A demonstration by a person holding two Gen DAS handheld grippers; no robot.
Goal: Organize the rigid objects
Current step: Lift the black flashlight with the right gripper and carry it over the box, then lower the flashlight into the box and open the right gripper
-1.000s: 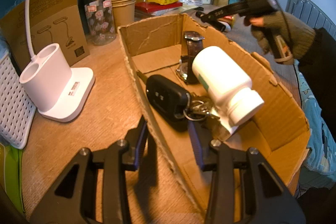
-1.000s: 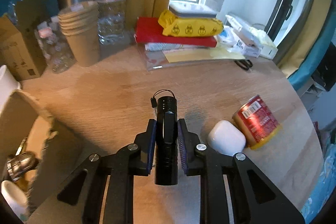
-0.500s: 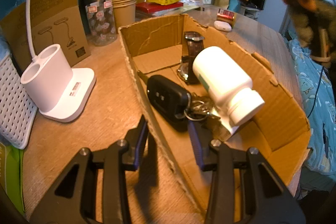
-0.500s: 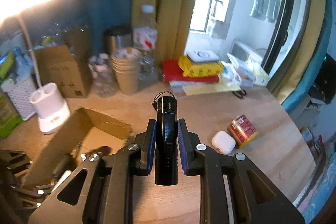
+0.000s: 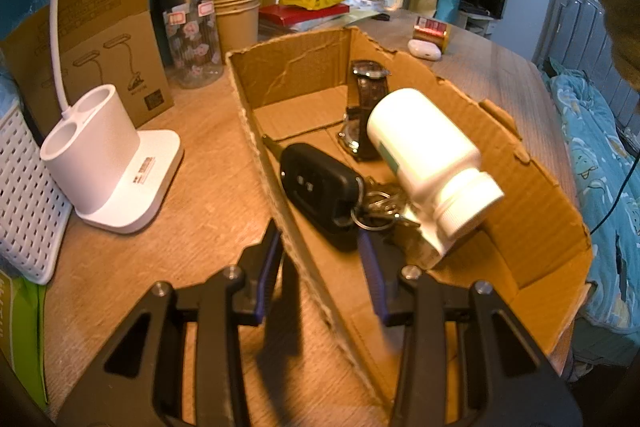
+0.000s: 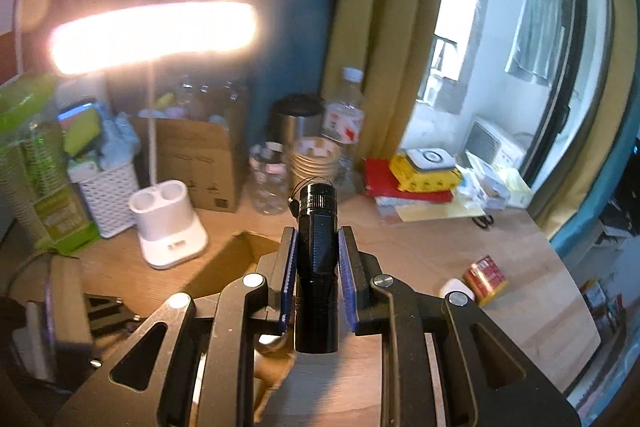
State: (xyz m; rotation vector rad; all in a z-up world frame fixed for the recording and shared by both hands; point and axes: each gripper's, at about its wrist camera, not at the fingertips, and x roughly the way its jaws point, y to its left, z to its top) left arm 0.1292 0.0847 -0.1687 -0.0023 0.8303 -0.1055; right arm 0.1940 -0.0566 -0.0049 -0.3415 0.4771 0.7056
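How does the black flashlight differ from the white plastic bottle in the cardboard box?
The black ribbed metal flashlight is dark and slim; the white plastic bottle is pale and fat. The flashlight is clamped in the right gripper, raised above the table; the bottle lies tilted inside the open cardboard box, resting on a bunch of keys. Both are rigid cylinders.

Your right tool [image 6: 316,279] has blue pads on black arms and grips a ribbed black metal flashlight [image 6: 317,263]. In the plain brown cardboard box [image 5: 532,227] you see a glossy white plastic bottle [image 5: 428,163], a black car key fob [image 5: 320,187] and a dark brown leather-strap watch [image 5: 366,95]. The bench [image 5: 208,187] is light wood grain.
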